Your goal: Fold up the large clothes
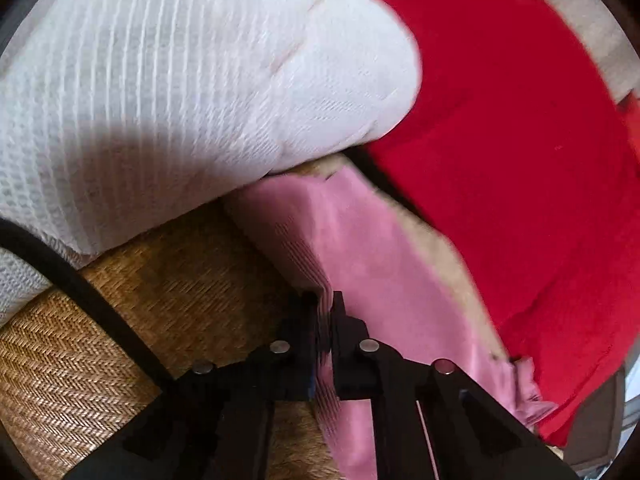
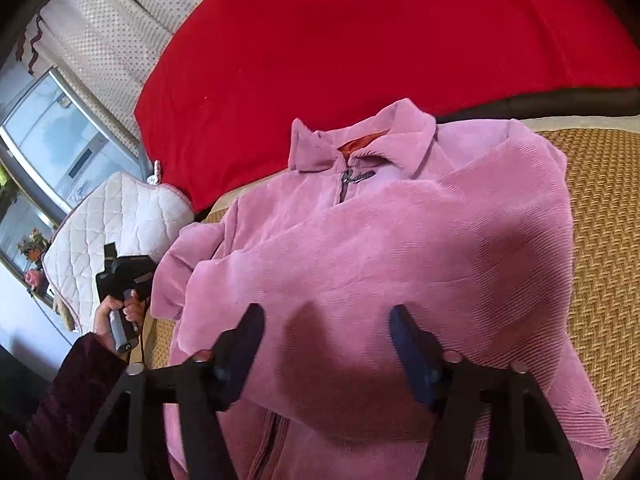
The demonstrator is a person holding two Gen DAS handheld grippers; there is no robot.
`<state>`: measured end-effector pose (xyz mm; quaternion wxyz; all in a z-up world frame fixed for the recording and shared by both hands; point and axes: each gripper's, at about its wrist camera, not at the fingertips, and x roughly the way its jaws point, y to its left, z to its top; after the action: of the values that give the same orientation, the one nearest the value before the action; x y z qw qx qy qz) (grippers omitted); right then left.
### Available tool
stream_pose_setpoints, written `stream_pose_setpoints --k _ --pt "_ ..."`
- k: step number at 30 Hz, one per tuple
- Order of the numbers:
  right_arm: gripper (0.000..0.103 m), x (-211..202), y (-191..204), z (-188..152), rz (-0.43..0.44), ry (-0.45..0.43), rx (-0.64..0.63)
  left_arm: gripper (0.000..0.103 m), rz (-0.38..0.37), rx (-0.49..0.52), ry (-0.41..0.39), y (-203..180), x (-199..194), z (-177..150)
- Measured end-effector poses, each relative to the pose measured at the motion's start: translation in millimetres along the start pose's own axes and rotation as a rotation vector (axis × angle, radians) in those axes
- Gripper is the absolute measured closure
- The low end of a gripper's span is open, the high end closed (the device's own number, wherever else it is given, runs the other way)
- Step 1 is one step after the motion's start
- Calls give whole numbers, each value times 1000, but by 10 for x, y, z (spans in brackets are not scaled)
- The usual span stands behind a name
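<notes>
both grippers point steeply down at a pink corduroy jacket (image 2: 400, 248) spread on a woven mat (image 2: 600, 220). left gripper (image 1: 326, 300) has its jaws pinched tight on a fold of the pink cloth at the jacket's edge; in the right wrist view the person's left hand (image 2: 116, 316), in a dark sleeve (image 2: 68, 400), holds it beside a white quilted cushion (image 2: 116, 220). right gripper (image 2: 326, 320) hangs half open over the folded-in sleeve, its pads not pressing the cloth. a red blanket (image 2: 360, 48) lies past the collar; bare mat lies to the jacket's right.
</notes>
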<state>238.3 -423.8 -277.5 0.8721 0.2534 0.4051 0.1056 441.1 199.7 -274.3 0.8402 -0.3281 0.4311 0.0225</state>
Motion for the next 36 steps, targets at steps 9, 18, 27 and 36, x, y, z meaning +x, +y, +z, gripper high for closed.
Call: stream_pose_setpoints --k 9,18,27,36 --pt "43 -235 -112 116 -4 -86 52 101 -132 344 -102 -1150 -788 -245" --pt "43 -682 -367 275 -20 -218 143 100 -333 736 19 -2634 -1456 -1504" --pt "40 -1073 -782 355 9 -268 291 40 -505 1028 64 -3144 -1931 -2441" --pt "34 -804 -524 298 32 -160 192 34 -131 686 14 -1935 -1319 -1867"
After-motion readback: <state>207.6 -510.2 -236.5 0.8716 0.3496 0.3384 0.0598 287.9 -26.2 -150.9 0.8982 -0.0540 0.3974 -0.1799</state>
